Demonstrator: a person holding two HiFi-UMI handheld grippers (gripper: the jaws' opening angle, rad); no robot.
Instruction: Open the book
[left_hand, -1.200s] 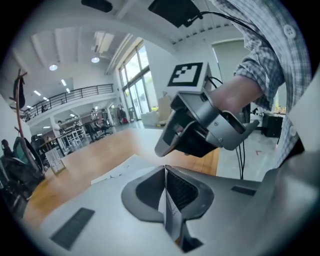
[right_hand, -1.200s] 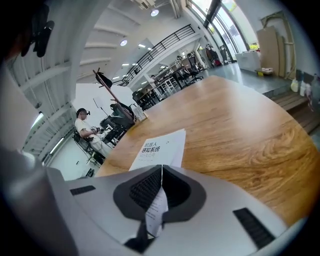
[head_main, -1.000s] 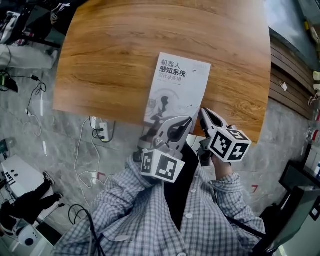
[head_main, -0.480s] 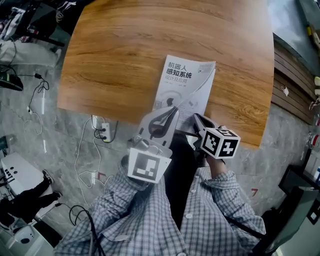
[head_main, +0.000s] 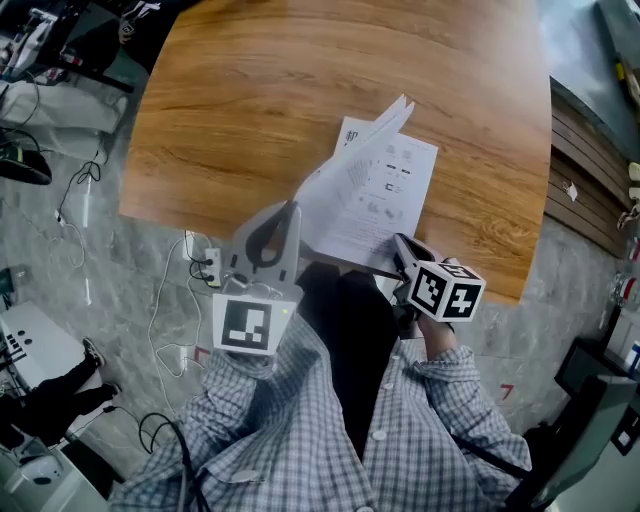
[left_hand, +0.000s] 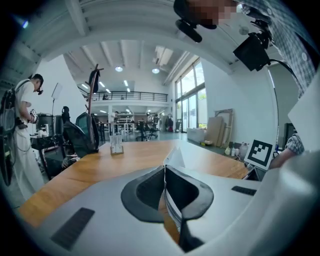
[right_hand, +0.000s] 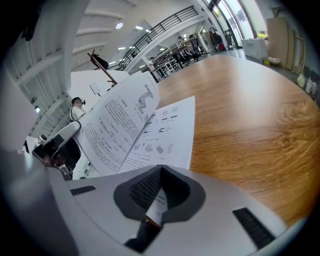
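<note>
Your book (head_main: 385, 190) lies half open at the near edge of the table (head_main: 220, 100). It looks a light, floppy paperback with thin leaves that crease easily, so hold it by the outer margins. The left tool (head_main: 290, 208) is clenched on its lifted leaves, and the right tool (head_main: 400, 243) pins the lower page's edge.
</note>
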